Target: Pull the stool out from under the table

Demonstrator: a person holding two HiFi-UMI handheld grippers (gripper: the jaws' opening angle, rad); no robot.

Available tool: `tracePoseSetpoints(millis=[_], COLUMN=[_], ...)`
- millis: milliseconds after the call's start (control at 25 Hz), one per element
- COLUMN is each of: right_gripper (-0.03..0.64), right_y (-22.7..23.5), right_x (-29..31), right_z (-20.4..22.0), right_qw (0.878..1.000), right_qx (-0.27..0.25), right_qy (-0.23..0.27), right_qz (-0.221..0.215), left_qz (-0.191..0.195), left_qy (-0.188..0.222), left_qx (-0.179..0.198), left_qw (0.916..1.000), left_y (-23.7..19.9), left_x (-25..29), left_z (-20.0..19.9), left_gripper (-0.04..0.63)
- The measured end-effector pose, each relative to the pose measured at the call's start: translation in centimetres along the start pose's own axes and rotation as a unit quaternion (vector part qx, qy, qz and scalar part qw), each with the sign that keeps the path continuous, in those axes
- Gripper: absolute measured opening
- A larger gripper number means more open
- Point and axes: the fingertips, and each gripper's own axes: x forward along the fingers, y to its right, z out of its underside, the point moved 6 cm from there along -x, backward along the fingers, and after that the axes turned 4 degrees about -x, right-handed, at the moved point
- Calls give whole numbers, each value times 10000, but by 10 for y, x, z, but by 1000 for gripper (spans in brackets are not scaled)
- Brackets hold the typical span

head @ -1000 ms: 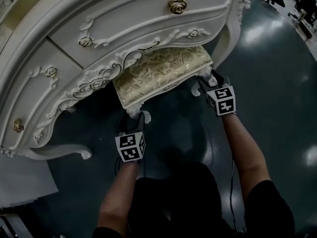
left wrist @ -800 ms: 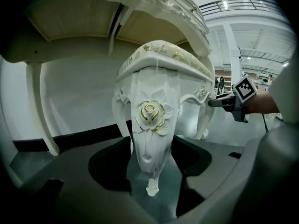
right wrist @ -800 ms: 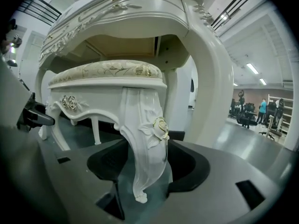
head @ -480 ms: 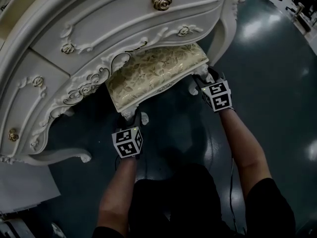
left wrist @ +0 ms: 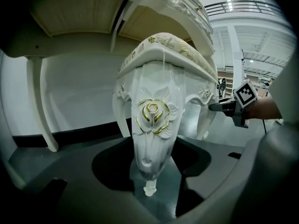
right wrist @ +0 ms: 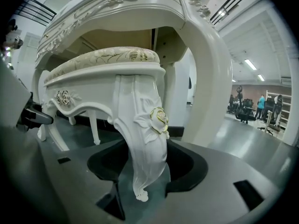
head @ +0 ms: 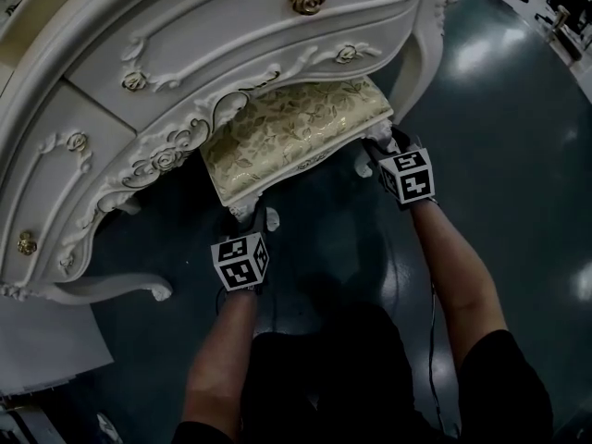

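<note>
left gripper (head: 248,222) clamped on stool (head: 291,132) near-left leg (left wrist: 152,125), right gripper (head: 384,148) clamped on near-right leg (right wrist: 145,139); stool partly under table (head: 185,35)

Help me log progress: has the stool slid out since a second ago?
No: the stool shows about as much seat beyond the table's carved front edge as before, so no outward shift is evident.

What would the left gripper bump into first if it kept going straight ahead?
The front leg of the stool. It stands between the left gripper's jaws, so pushing on would likely just shove it further under the table.
</note>
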Motion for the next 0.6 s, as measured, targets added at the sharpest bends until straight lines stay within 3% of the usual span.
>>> tracePoseSetpoints(millis=[600], right_gripper=[267], right_y=[-34], right_x=[-51], right_z=[16], right_qw=[9998], right_qx=[111], right_qy=[-155], right_qz=[105], left_qz=[127], left_qy=[-174], left_qx=[58], left_qw=[9998], left_y=[1], left_x=[-48], left_z=[22], left_gripper=[252])
